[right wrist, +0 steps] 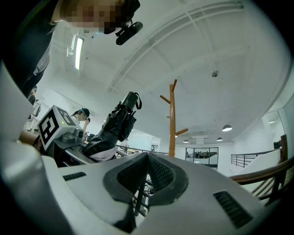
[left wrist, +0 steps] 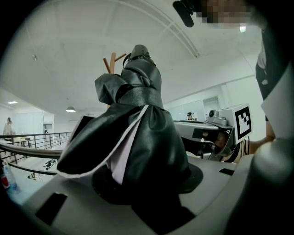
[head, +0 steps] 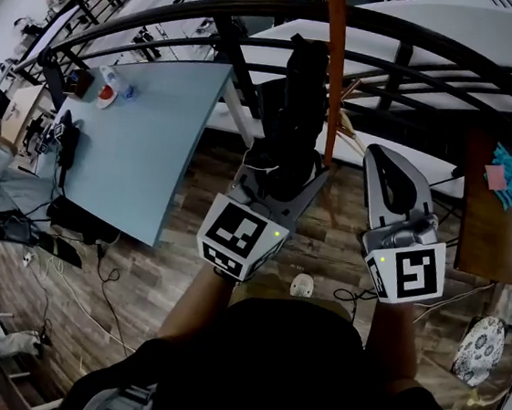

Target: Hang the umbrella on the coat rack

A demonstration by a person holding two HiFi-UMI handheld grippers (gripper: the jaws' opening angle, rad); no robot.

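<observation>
The black folded umbrella stands up from my left gripper, whose jaws are shut on its lower end. In the left gripper view the umbrella fills the middle, a strap wrapped around it, and my left gripper clamps its base. The orange wooden coat rack rises just right of the umbrella; its top pegs show behind the umbrella's tip. My right gripper is to the right of the pole, shut and holding nothing. In the right gripper view, the pads of my right gripper meet, with the umbrella to the left and the coat rack ahead.
A black curved railing runs behind the rack. A blue-grey table stands at the left with small items on its far corner. A brown desk with a blue cloth is at the right. Cables lie on the wood floor.
</observation>
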